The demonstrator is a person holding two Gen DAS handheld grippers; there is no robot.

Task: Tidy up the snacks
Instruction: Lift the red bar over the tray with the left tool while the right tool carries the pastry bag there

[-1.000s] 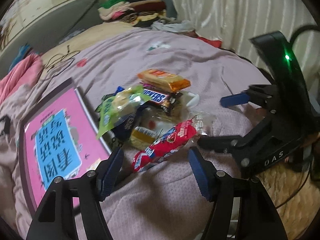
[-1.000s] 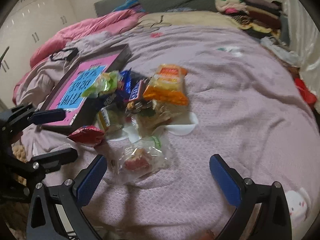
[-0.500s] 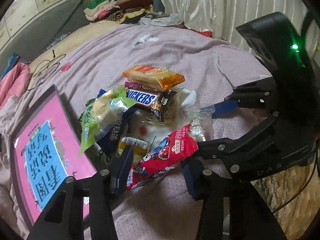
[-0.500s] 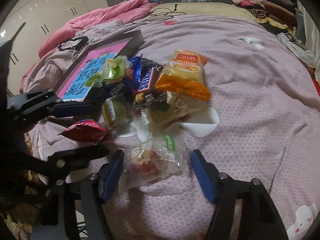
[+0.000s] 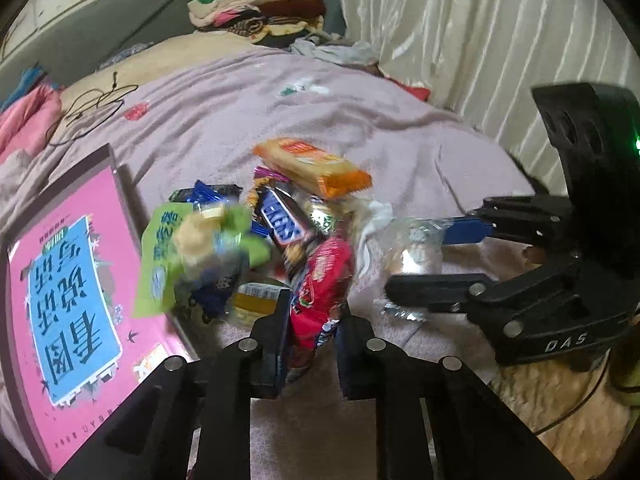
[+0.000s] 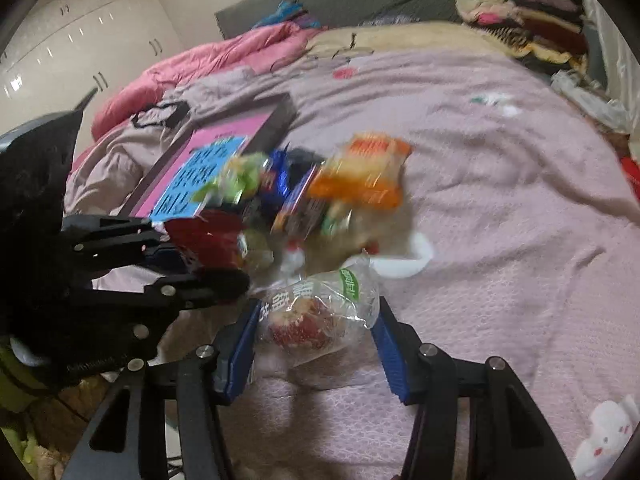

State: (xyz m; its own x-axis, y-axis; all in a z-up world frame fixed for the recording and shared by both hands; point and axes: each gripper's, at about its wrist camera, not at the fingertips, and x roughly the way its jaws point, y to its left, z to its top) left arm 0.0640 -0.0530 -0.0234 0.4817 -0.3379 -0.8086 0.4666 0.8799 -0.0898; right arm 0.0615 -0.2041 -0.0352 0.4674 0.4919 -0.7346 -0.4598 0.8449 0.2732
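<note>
A pile of snacks lies on the pink bedspread: an orange cracker pack point(image 5: 316, 166), a Snickers bar point(image 5: 280, 216), a green packet point(image 5: 192, 248) and others. My left gripper point(image 5: 310, 334) is shut on a red snack packet point(image 5: 322, 280) at the pile's near edge. My right gripper point(image 6: 316, 340) is closed around a clear bag with a red pastry point(image 6: 316, 312); its blue pads point(image 6: 240, 354) press the bag's sides. That gripper also shows in the left wrist view point(image 5: 452, 256) holding the clear bag point(image 5: 416, 248). The left gripper shows at the left of the right wrist view point(image 6: 188, 252).
A pink box with a blue label point(image 5: 68, 300) lies left of the pile. A white dish point(image 6: 404, 264) sits under the snacks. Folded clothes point(image 5: 260, 16) are stacked at the far end of the bed, a curtain point(image 5: 480, 40) hangs on the right, and a black cable point(image 5: 96, 108) lies on the bedspread.
Both grippers have closed from wide open: the left onto the red packet, the right onto the clear pastry bag. Both moved in toward the pile, and the snacks are blurred with motion.
</note>
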